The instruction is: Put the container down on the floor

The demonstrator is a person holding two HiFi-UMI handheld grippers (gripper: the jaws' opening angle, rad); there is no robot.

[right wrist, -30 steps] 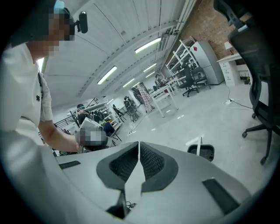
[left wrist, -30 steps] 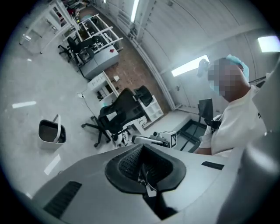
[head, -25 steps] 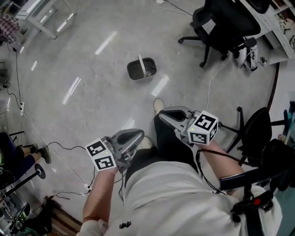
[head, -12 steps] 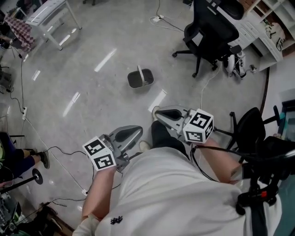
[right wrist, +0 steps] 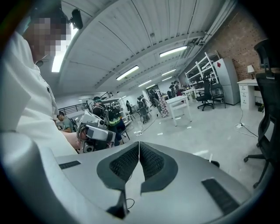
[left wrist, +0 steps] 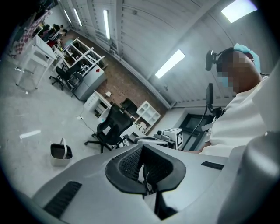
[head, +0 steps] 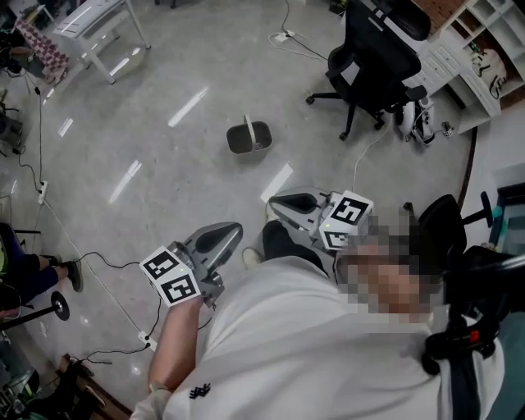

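Observation:
A dark grey container (head: 249, 138) with a pale upright handle stands on the shiny floor, well ahead of me; it also shows at the left as the container (left wrist: 61, 151). My left gripper (head: 230, 233) is held near my body, its jaws shut with nothing between them. My right gripper (head: 277, 201) is likewise close to my torso, jaws pressed together and empty. Both are far from the container. In the gripper views, the left gripper (left wrist: 141, 148) and the right gripper (right wrist: 139, 144) each show closed pads.
A black office chair (head: 373, 53) stands at the back right near white shelving (head: 476, 49). A white table (head: 94, 25) sits at the back left. Cables (head: 98, 262) trail across the floor on the left. Another chair (head: 447, 225) is at my right.
The head view has pulled up and back; the container now looks farther away. Both grippers have drawn closer to my body and stayed shut.

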